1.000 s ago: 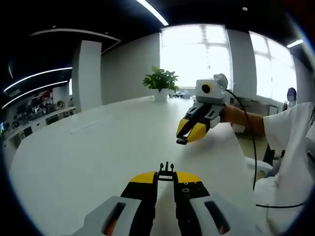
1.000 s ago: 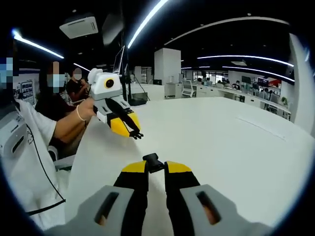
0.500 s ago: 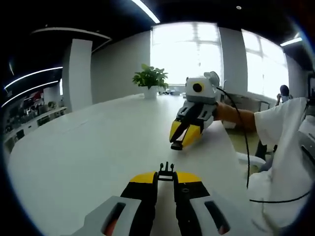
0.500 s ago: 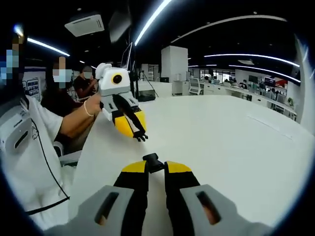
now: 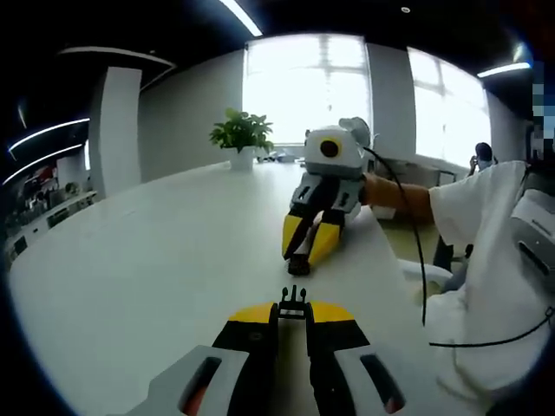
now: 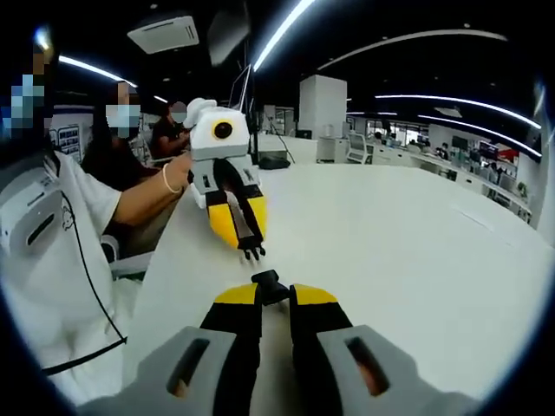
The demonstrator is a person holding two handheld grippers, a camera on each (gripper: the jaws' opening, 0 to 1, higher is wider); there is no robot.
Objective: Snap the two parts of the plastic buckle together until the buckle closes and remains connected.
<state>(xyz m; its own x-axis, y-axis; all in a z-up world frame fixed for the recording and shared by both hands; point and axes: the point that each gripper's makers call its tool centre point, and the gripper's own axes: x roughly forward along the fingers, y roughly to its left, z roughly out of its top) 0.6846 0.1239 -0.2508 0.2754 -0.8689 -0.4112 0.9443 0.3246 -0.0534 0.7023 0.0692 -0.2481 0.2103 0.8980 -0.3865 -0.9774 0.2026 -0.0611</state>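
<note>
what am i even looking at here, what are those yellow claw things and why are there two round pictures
No robot here: a person holds one hand-held gripper in each hand, and a fisheye camera rides on each, hence two round pictures.

In the left gripper view, the left gripper rises from the bottom, its yellow-tipped fingers shut on the pronged buckle half. Across from it is the right gripper.

In the right gripper view, the right gripper is at the bottom, shut on the socket buckle half, and the left gripper faces it, prongs forward.

The two halves are close but not yet joined. Below is a white table; a potted plant stands at its far end.
</note>
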